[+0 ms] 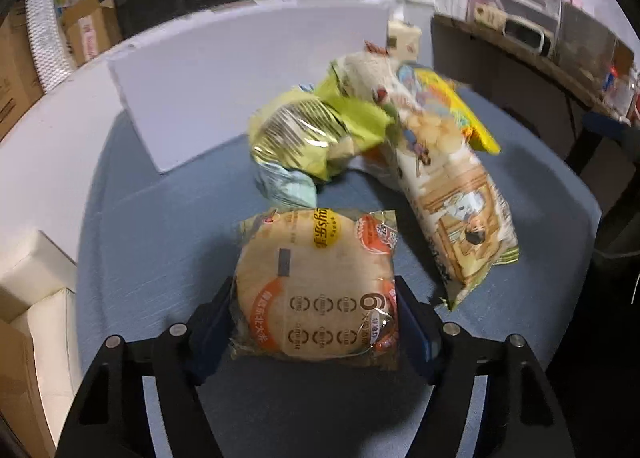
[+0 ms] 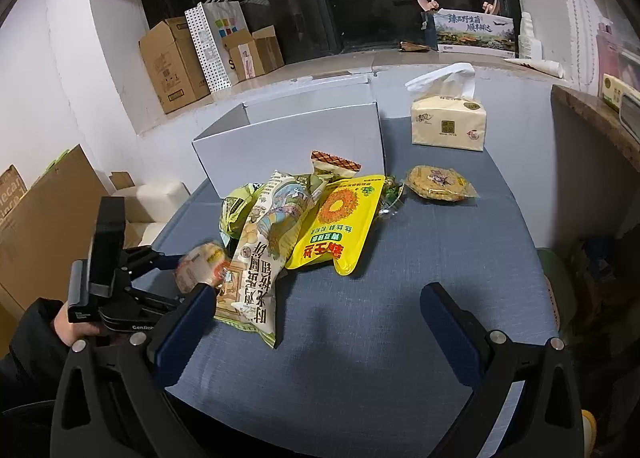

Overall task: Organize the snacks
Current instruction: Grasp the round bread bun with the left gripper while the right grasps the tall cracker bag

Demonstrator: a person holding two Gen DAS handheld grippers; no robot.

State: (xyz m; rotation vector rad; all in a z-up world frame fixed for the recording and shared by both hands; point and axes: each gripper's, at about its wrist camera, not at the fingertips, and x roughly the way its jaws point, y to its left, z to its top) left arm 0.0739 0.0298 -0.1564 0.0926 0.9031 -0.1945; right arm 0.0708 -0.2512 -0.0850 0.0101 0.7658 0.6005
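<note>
Already the left gripper [image 1: 316, 322] had its two blue pads against the sides of a round rice-cracker packet [image 1: 316, 286], holding it by the near half just over the blue tablecloth [image 1: 160, 242]. From the right wrist view the same packet [image 2: 202, 266] showed as a blurred disc at the left gripper's [image 2: 192, 270] tips, with a dark-sleeved hand [image 2: 66, 328] around the handle behind it.

Beyond the packet lay the snack heap. A tall cream biscuit bag [image 2: 260, 258] with cartoon print leaned across a crumpled green chip bag [image 1: 304, 138], and a yellow bag [image 2: 340, 226] with an orange ring lay flat just beside them. A small brown-topped wrapper [image 2: 334, 166] stuck up behind the yellow bag, and a clear-wrapped round cake [image 2: 440, 184] sat apart to the right. A white open box [image 2: 288, 138] stood behind the heap, its front wall near the bags, with a tissue pack [image 2: 448, 126] beside it at the table's far right.

The right gripper [image 2: 320, 322] hung over bare cloth in the foreground, jaws spread wide with nothing between them, well clear of every snack.
</note>
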